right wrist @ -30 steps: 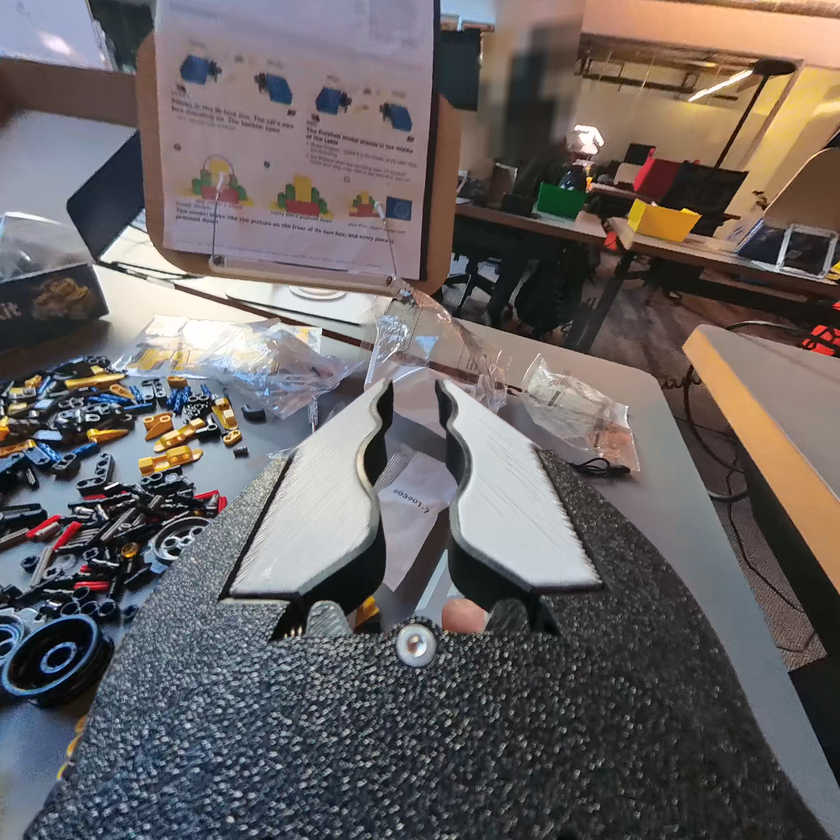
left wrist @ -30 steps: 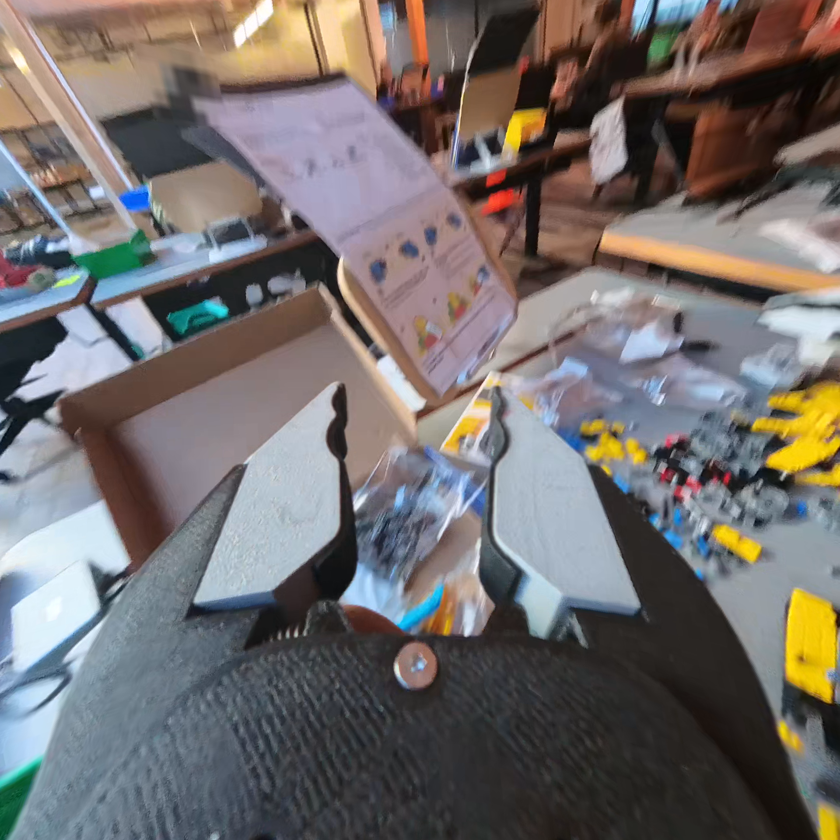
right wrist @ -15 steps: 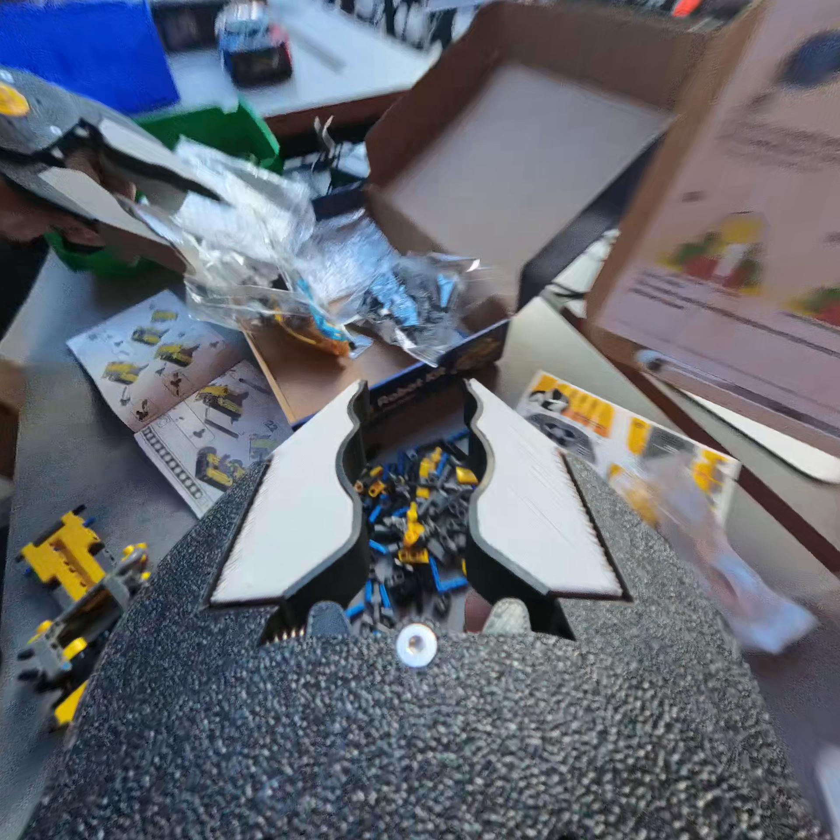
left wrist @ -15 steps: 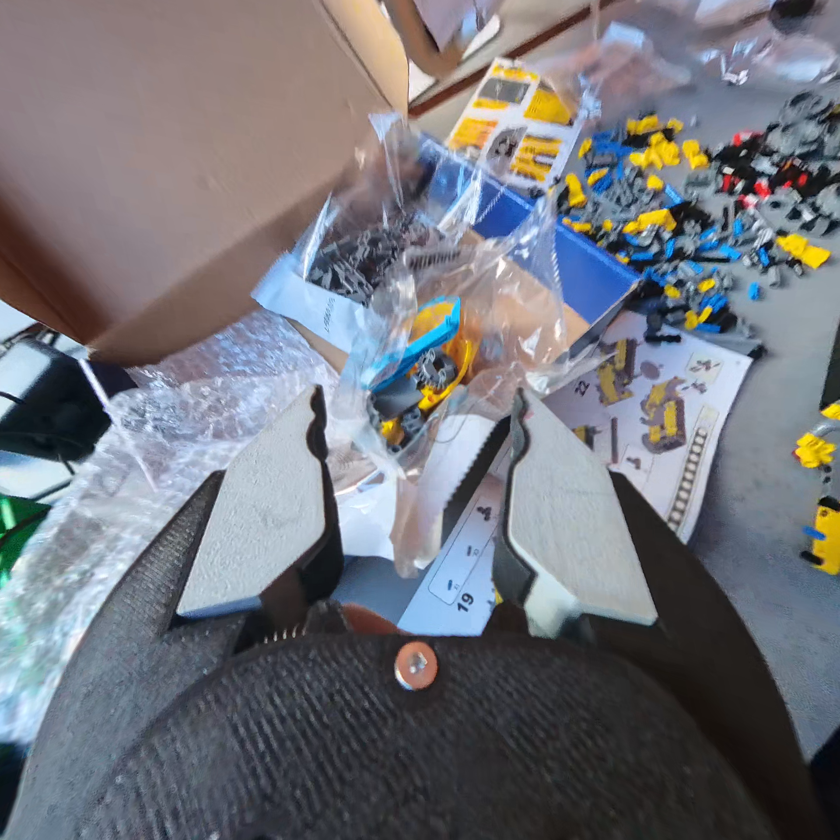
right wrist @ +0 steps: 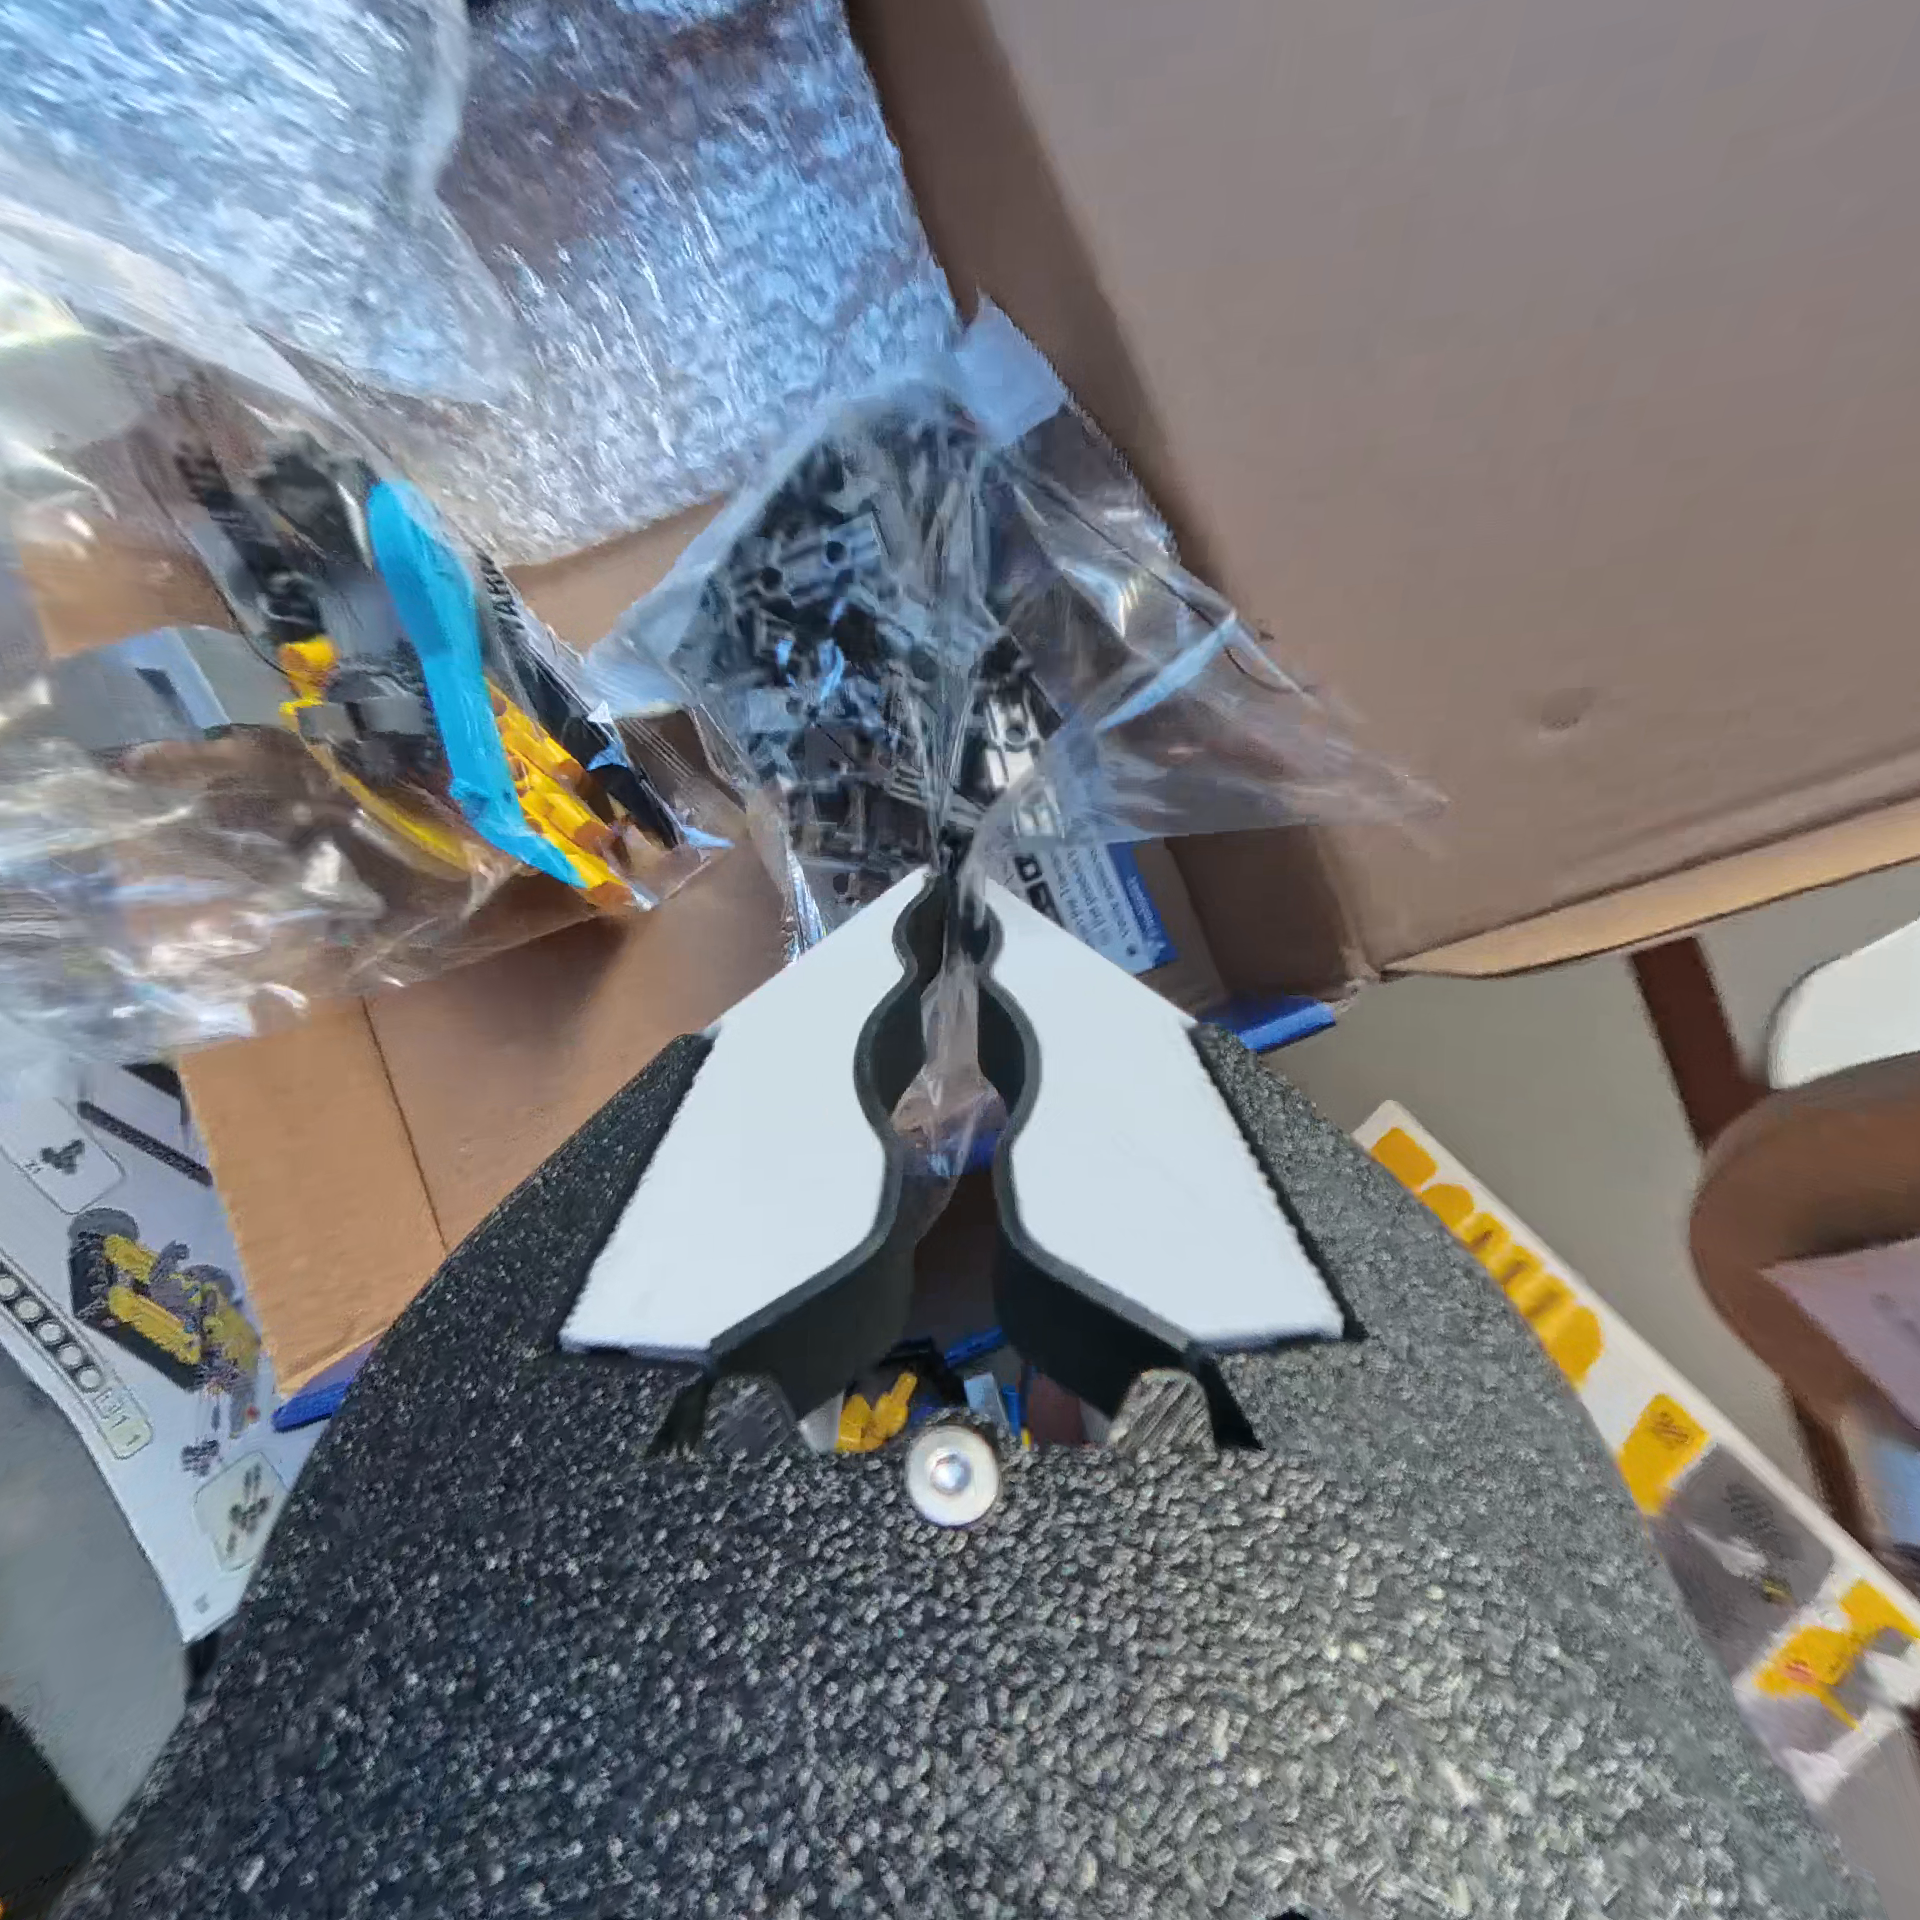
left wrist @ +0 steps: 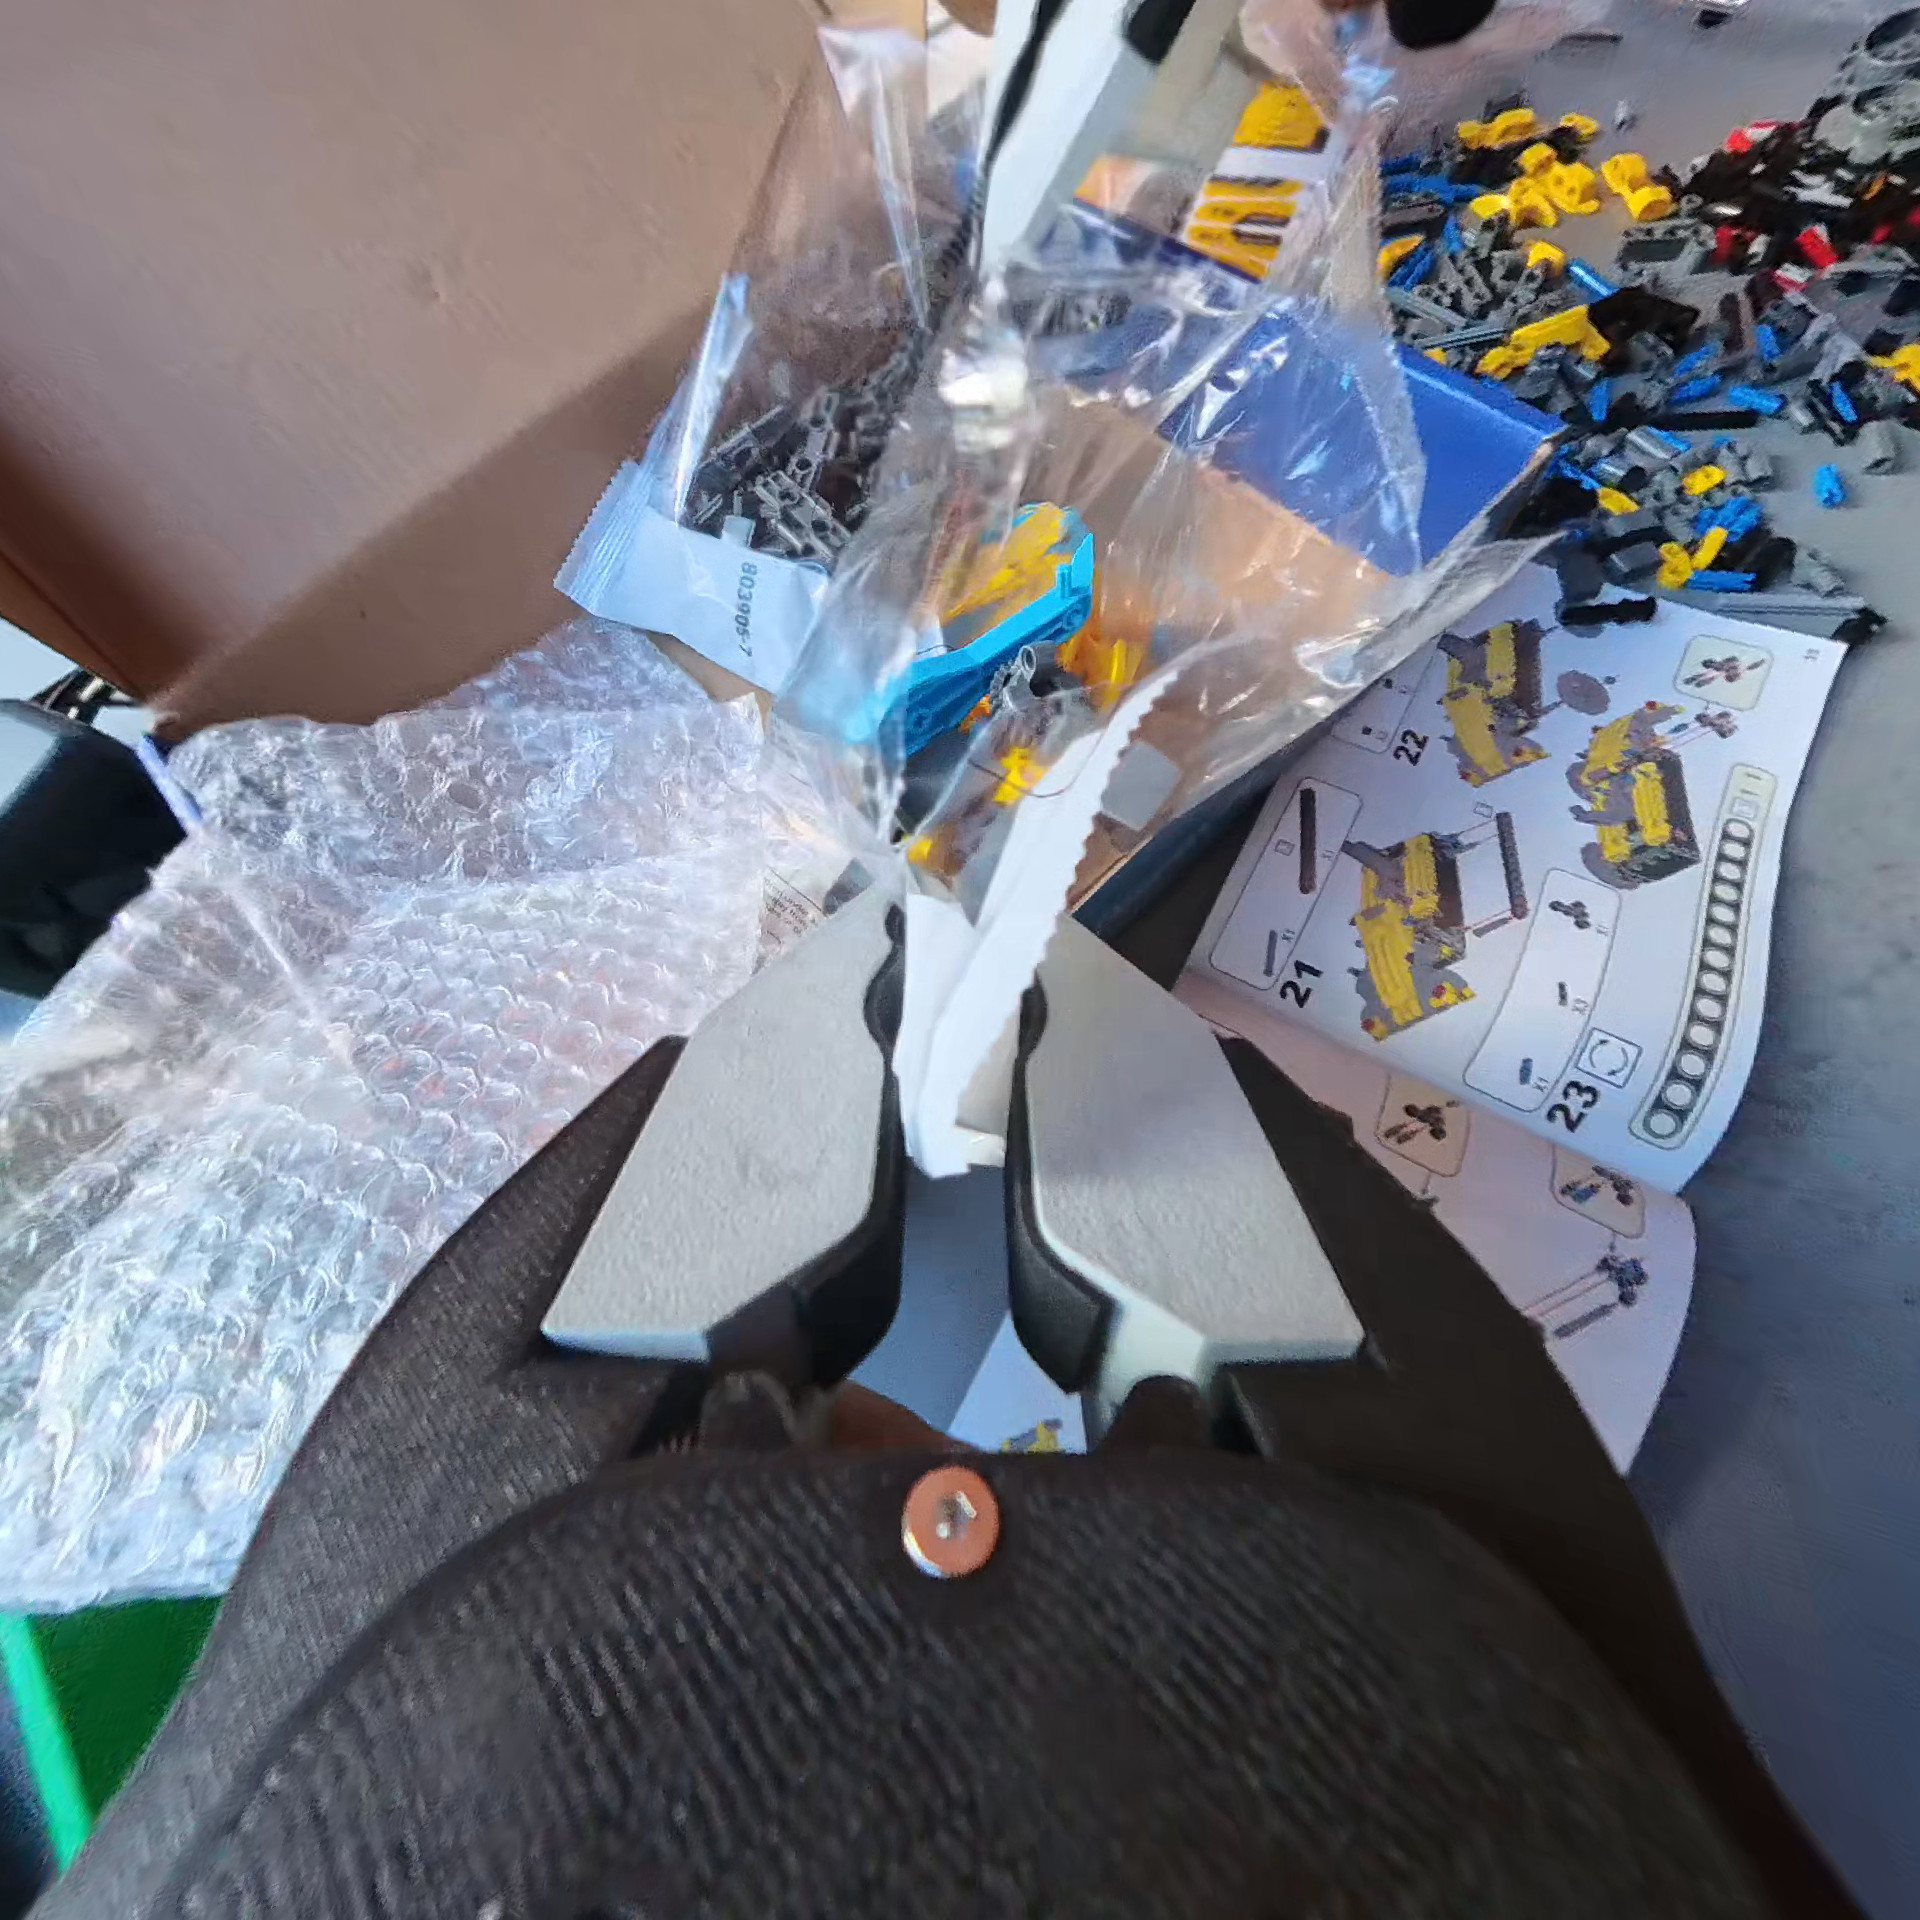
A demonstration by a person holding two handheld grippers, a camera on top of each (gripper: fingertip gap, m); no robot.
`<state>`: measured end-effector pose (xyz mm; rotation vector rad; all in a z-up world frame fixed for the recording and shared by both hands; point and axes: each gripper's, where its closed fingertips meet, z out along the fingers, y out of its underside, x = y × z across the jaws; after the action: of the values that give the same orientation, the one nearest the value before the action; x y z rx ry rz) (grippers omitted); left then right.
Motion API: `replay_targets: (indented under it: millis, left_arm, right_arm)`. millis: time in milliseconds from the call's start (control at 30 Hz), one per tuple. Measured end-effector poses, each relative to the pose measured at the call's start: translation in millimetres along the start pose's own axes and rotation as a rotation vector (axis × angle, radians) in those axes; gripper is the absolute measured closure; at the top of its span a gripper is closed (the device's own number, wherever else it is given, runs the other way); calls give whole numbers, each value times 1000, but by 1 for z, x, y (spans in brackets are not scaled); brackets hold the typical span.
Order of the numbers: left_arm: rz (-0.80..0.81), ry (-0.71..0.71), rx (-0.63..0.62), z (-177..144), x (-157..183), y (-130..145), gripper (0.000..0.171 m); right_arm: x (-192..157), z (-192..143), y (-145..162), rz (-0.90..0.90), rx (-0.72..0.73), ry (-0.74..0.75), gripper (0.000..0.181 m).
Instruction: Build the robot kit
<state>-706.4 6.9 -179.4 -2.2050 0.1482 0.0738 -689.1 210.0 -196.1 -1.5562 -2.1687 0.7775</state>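
My left gripper (left wrist: 954, 966) is shut on the white serrated edge of a clear bag (left wrist: 1018, 644) that holds yellow pieces and a light-blue piece. This bag also shows at the left of the right wrist view (right wrist: 436, 707). My right gripper (right wrist: 940, 894) is shut on the crumpled clear plastic of a second bag (right wrist: 852, 644) filled with dark grey pieces. That bag lies against a brown cardboard box (left wrist: 364, 312) in the left wrist view (left wrist: 790, 457). One white finger of the right gripper (left wrist: 1049, 125) shows at the top of the left wrist view.
Bubble wrap (left wrist: 364, 987) lies left of the bags. An open instruction booklet (left wrist: 1507, 883) lies to the right on the grey table. A pile of loose yellow, blue, black and red pieces (left wrist: 1662, 260) is spread beyond a blue box (left wrist: 1351, 447). A yellow leaflet (right wrist: 1558, 1351) lies beside the cardboard box (right wrist: 1455, 416). Across from one pair of fingers to the other is roughly 20 cm.
Both grippers swung down from the room and the paper stand to the bags by the cardboard box. The left closed on the yellow-and-blue bag's edge; the right closed on the grey bag's plastic.
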Motion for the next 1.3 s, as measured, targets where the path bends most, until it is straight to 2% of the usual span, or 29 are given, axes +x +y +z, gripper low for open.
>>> replay_targets:
  millis: [133,233,267,367,467,567,633,700,800,833,900,933,1000,1067,1167,1300]
  left_arm:
    - [128,4,49,-7,1,-5,165]
    - [314,43,128,-13,21,-1,165]
    - [333,36,134,-13,23,2,165]
    - [254,67,147,-10,23,7,162]
    - [156,60,158,-9,12,4,164]
    - [63,77,136,-9,7,-4,162]
    - [13,79,120,-7,3,-7,150]
    - [-3,93,129,-6,2,-9,140]
    - [24,79,114,-6,4,-10,142]
    - [45,71,104,-7,5,-10,157]
    - [73,24,78,-6,3,-15,165]
    - [69,13,66,-6,2,-20,166]
    - [27,8,57,-4,0,-34,171]
    - [-62,30,62,-4,-4,-50,171]
    - [-171,71,90,-5,-10,-67,171]
    - [-257,96,78,-4,-11,-65,171]
  right_arm:
    - [-4,-40,-30,-186,73,146,181]
    - [-14,-54,-33,-292,68,205,181]
    - [-18,-53,-32,-309,65,207,181]
    - [-11,-46,-26,-308,42,243,178]
    - [-2,-48,-20,-249,11,225,144]
    - [4,-65,-19,-228,32,248,130]
    - [13,-77,-12,-200,9,298,128]
    - [11,-94,-17,-179,75,328,130]
    - [-33,-114,-34,-191,216,231,135]
    - [-59,-114,-38,-206,251,150,136]
    - [-111,-100,-39,-236,250,-27,136]
    - [-126,-89,-37,-263,222,-63,136]
    - [-133,-69,-41,-327,201,-24,136]
    - [-143,-56,-47,-361,203,-56,134]
    - [-163,-60,-55,-415,282,-101,136]
    - [-171,-80,-54,-396,355,-75,135]
